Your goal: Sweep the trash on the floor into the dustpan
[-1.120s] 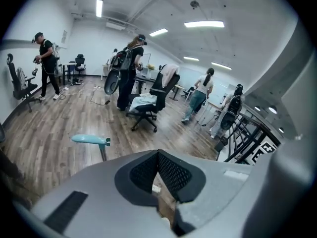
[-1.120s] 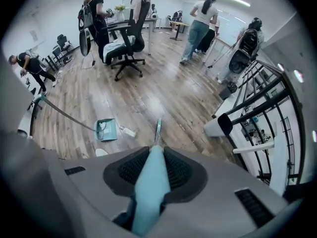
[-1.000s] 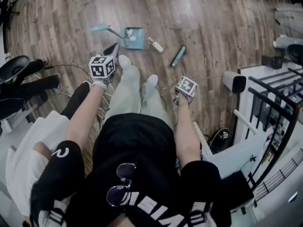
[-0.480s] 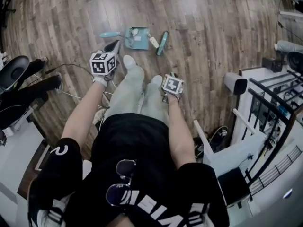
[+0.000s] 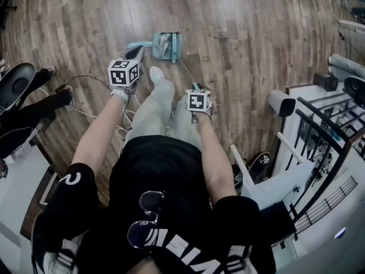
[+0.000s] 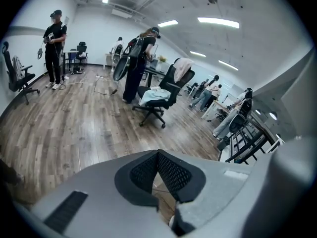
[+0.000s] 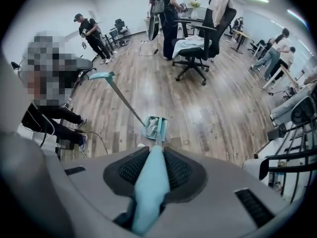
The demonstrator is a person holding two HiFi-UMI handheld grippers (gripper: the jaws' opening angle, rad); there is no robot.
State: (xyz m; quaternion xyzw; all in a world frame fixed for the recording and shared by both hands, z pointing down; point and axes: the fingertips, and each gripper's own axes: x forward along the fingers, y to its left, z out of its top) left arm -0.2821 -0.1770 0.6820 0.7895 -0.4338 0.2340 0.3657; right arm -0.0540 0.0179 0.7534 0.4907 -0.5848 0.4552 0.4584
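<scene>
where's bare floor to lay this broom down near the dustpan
Bare wood floor for the right claw's teal broom lies right of the teal plastic dustpan, up to the white metal rack, and beyond the pan. Crowded: the left, with a black cable and a seated person's legs.

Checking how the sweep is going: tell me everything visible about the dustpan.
The dustpan is a teal, plastic-looking tray lying on the wood floor ahead of the person's feet. A long thin handle slants up from it to a teal grip. Pale crumpled trash lies inside. The teal brush clamped in the right tool has its head at the pan's right side.
</scene>
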